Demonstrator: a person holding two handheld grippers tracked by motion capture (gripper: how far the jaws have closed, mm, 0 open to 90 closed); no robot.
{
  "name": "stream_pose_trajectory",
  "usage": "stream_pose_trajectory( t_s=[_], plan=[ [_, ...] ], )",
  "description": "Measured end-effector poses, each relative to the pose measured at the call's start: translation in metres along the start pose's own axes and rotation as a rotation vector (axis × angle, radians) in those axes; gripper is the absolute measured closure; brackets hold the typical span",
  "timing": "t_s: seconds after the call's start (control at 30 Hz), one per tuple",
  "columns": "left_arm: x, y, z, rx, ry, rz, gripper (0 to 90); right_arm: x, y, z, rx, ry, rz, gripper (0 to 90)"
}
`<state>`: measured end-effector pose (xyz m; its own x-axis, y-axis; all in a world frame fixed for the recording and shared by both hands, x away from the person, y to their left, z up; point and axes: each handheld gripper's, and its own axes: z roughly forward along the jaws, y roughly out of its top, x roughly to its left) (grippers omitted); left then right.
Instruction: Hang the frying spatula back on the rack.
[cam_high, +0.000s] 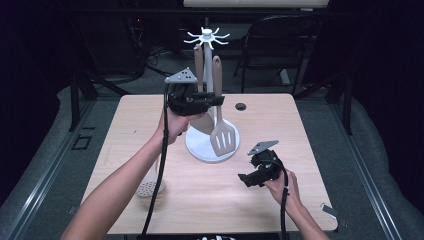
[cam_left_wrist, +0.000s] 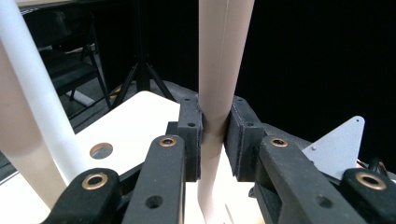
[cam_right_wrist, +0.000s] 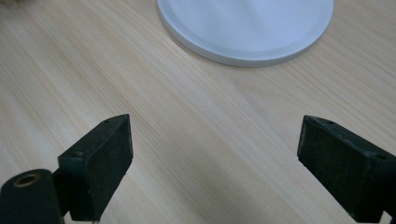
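The left gripper (cam_high: 212, 100) clamps the handle of the slotted spatula (cam_high: 221, 137) hanging upright beside the white stand (cam_high: 206, 75) over its round base (cam_high: 200, 149), while the right gripper (cam_high: 246, 180), jaws spread, rests near the table (cam_high: 280, 120) edge.

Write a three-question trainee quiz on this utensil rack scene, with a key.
1. True or false: the left gripper is shut on a utensil handle.
2. Which gripper stands open over the bare table? A) left B) right
3. What lies flat on the table near the person's left forearm?

Key:
1. True; in the left gripper view both pads press the beige handle.
2. B.
3. A white skimmer, apart from the white rack base.
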<state>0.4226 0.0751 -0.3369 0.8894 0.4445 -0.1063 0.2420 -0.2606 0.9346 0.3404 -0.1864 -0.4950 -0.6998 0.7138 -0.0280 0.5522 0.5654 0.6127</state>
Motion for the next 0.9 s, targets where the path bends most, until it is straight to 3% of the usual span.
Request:
stream_pose_trajectory(
  t_s=[0.9],
  plan=[
    [0.022, 0.01, 0.003, 0.02, 0.036, -0.038, 77.6, 0.0, 0.001, 0.001, 0.011, -0.008, -0.013, 10.1]
  ],
)
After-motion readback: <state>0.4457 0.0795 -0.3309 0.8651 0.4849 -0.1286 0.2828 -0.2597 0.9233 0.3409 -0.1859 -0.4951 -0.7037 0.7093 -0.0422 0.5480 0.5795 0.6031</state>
